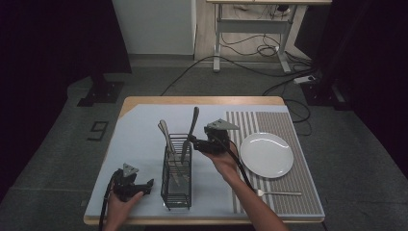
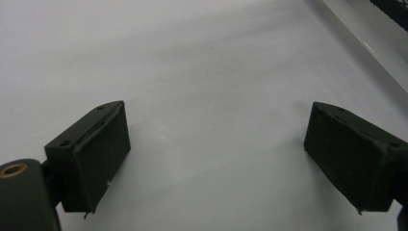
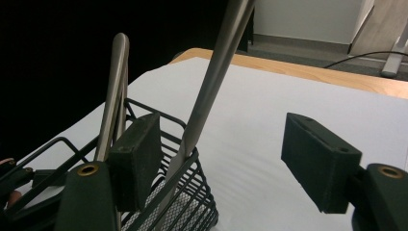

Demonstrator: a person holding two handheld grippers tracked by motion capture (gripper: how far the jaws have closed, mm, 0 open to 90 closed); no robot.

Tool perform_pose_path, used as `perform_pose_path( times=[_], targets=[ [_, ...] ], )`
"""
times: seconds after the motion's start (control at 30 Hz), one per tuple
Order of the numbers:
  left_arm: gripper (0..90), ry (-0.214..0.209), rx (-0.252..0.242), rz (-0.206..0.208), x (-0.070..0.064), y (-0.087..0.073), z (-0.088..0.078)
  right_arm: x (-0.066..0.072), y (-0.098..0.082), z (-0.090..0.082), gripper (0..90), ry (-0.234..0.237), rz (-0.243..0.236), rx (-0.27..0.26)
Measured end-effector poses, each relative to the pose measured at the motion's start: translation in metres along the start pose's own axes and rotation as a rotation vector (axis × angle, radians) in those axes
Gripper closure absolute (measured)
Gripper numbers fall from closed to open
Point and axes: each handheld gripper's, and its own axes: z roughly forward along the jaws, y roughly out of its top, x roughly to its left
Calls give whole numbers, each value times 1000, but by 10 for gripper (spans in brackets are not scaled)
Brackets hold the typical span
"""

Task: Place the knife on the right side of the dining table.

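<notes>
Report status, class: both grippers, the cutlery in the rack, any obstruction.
Left gripper open, idle on the pale mat. Right gripper open, jaws astride the steel knife leaning in the black wire caddy, no grip. Second steel handle close beside.

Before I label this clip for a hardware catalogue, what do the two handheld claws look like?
Both are black. The left claw and right claw each carry a grey three-cornered plate on top and trail a black cable. In the gripper views each has two blocky black jaws with flat pads, screw holes on top and brass-coloured pivot bushings. The forearms are bare, with no sleeves.
</notes>
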Motion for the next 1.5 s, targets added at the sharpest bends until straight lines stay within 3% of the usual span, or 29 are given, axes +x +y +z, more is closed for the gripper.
perform_pose_path(
  times=[0.43, 0.73, 0.83, 1.13, 1.5],
  targets=[
    [84, 0, 0, -1, 0, 0, 0, 1, 5, 14, 410, 8, -6, -8],
    [84, -1, -1, -1, 0, 0, 0, -1, 9, 28, 539, 44, -11, 0],
    [84, 0, -1, -1, 0, 0, 0, 0, 9, 29, 556, 34, -18, -8],
    [84, -1, -1, -1, 0, 0, 0, -1, 12, 32, 742, 71, 5, -21],
    [83, -1, -1, -2, 0, 0, 0, -6, 14, 30, 787, 125, 62, -27]
  ],
)
